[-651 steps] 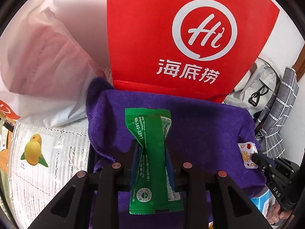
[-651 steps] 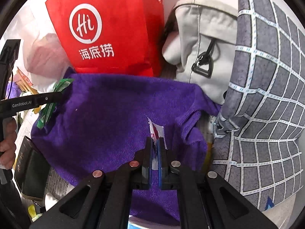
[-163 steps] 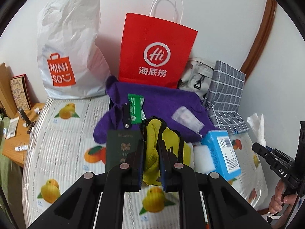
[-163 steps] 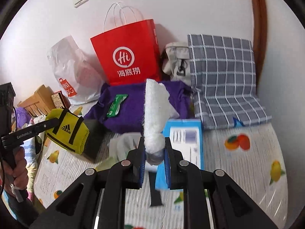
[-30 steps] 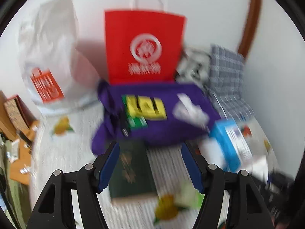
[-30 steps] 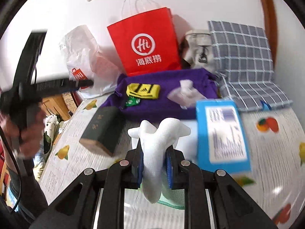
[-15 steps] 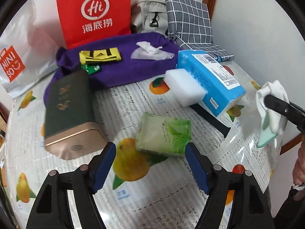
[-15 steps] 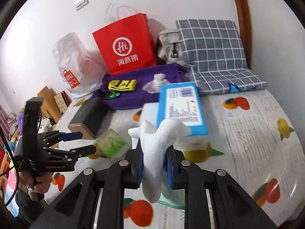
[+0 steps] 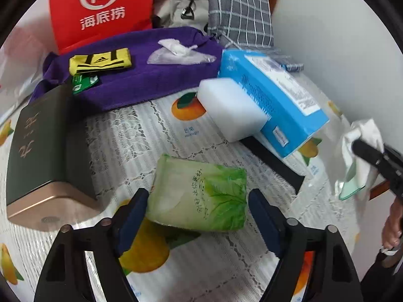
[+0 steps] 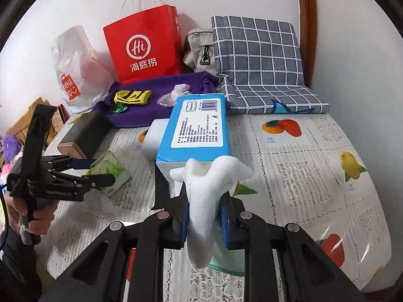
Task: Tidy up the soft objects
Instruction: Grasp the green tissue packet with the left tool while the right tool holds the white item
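Note:
A green soft tissue pack lies flat on the fruit-print tablecloth. My left gripper straddles it, jaws opening, and the pads do not press on it. The right wrist view shows that gripper around the pack. My right gripper is shut on a white cloth that sticks up between its blue pads; the left wrist view shows this cloth at the right edge. On the purple towel at the back lie a yellow pouch, a green sachet and a clear packet.
A blue box rests on a white sponge block just beyond the pack. A dark green box lies to its left. A red paper bag, a grey bag and a checked cushion stand against the wall.
My left gripper has come down and closer to the green pack, which now lies between its wider jaws. The right gripper, still holding the white cloth, has shifted toward the blue box.

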Demonstrator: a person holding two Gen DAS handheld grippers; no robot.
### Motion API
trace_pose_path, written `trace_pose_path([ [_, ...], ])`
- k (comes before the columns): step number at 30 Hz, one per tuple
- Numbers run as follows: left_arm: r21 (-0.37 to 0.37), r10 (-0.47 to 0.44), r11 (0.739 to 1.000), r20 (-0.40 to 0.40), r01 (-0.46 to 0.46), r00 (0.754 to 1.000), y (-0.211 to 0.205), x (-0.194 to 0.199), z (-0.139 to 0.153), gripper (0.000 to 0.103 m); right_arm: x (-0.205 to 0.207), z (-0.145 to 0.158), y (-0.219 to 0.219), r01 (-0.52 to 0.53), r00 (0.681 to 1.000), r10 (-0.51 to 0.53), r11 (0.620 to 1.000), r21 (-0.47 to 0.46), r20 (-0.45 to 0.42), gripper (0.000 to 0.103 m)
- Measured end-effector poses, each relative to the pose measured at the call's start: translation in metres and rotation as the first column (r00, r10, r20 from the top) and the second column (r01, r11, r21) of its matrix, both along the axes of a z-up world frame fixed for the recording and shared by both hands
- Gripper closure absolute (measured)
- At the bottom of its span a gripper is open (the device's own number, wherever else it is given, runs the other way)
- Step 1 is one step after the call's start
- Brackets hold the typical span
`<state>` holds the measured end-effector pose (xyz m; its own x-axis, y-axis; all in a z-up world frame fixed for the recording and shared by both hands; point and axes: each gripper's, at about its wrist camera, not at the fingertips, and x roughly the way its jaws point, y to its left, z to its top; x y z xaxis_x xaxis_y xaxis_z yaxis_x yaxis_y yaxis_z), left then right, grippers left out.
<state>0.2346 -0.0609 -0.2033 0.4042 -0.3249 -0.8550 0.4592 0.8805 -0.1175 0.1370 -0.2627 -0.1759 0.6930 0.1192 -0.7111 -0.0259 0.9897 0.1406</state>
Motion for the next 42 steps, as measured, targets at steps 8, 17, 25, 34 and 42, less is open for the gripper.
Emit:
trace_pose_path([
  [8,0.11,-0.001,0.994,0.073,-0.007,0.997,-0.016,-0.005,-0.011,0.021,0.009,-0.018,0.008,-0.039,0.998,0.04,0.999,0.018,-0.042,0.082],
  [17,0.162,0.068,0.983,0.082,-0.081,0.994,0.002,-0.031,-0.007,0.03,0.019,-0.054,0.011,-0.073,0.986,0.079,0.996,0.049,-0.145,0.08],
  [25,0.102,0.17,0.98,0.034,-0.173,0.985,0.032,-0.06,0.003,0.03,0.013,-0.06,0.017,-0.089,0.988,0.093,0.995,0.036,-0.123,0.073],
  [34,0.03,0.23,0.973,-0.013,-0.23,0.973,0.051,-0.066,0.014,0.03,-0.001,-0.037,0.025,-0.086,0.992,0.085,0.996,-0.007,-0.092,0.083],
  [42,-0.018,0.278,0.96,-0.016,-0.279,0.96,0.062,-0.069,0.042,0.03,-0.01,0.01,0.033,-0.082,0.996,0.082,0.996,-0.027,-0.031,0.083],
])
